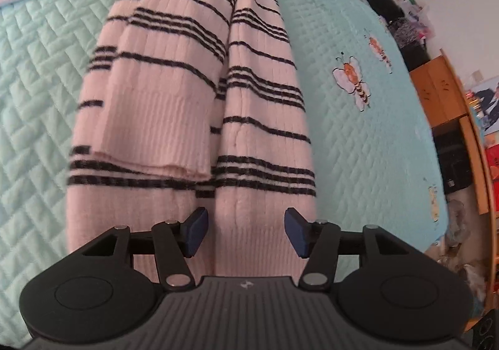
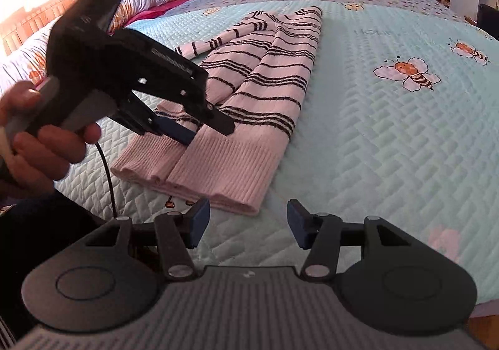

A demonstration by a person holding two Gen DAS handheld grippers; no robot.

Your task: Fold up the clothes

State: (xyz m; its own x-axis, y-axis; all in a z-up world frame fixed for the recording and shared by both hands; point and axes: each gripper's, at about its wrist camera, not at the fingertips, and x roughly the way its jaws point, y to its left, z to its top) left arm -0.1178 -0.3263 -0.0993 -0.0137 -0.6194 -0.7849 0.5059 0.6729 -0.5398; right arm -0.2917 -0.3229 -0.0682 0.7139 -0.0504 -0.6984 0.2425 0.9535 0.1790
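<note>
Jaws of the left gripper [image 1: 245, 232] stand spread over the sweater [image 1: 193, 94] hem; right gripper [image 2: 244, 223] jaws spread, empty, just short of it. Sweater lies on the bed [image 2: 389, 138] — soft, limp knit — best pinched at the ribbed hem corners.

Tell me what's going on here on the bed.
A person is folding a pink striped sweater on a quilted bedspread. Its sides are already folded in lengthwise. The left gripper hovers open over the ribbed hem, holding nothing. The right gripper waits open just short of the hem.
</note>
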